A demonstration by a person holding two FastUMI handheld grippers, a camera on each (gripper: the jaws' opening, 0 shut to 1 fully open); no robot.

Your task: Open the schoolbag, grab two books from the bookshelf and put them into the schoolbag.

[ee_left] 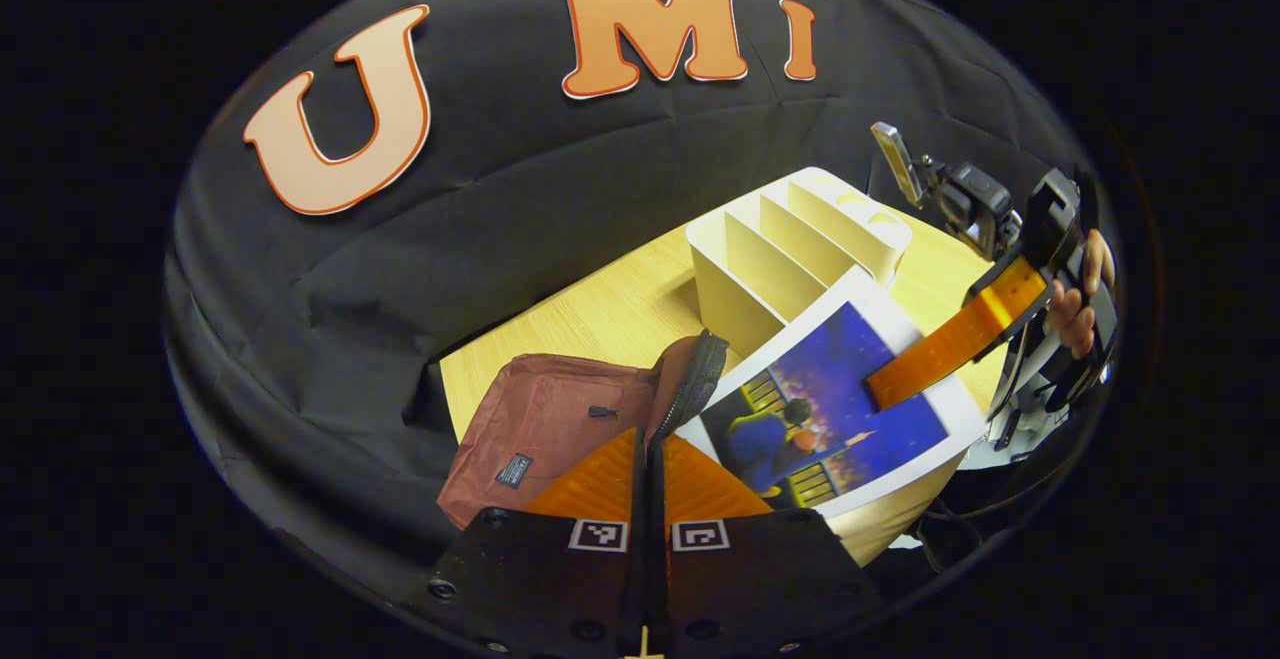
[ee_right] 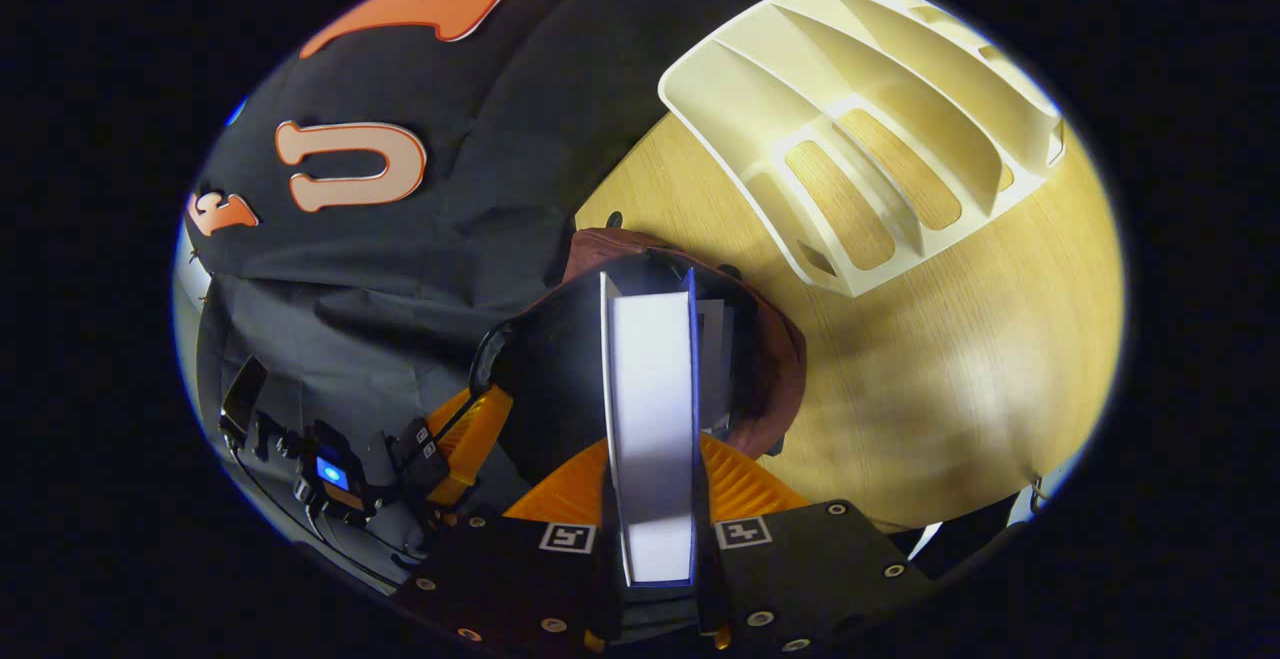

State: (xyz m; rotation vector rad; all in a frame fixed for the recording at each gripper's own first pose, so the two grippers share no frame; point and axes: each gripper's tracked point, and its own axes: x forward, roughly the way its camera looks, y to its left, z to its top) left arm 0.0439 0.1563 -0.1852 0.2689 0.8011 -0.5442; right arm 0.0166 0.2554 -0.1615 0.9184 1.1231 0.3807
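Observation:
The maroon schoolbag [ee_left: 540, 429] lies on the wooden table with its zip open. My left gripper [ee_left: 650, 439] is shut on the bag's zipper rim [ee_left: 690, 379] and holds the mouth apart. My right gripper [ee_right: 650, 449] is shut on a book [ee_right: 650, 389], seen edge-on, whose far end sits in the bag's dark opening [ee_right: 560, 369]. In the left gripper view the same book [ee_left: 830, 409] shows a blue picture cover, with the right gripper [ee_left: 900, 369] and a hand [ee_left: 1075, 309] behind it. A pale edge of another book [ee_right: 714, 339] stands beside it inside the bag.
The white slotted bookshelf [ee_left: 790, 249] [ee_right: 860, 129] stands on the table [ee_right: 950, 359] just beyond the bag; the slots I see hold nothing. The left gripper [ee_right: 470, 429] is at the bag's left rim. Black cloth wall lies behind.

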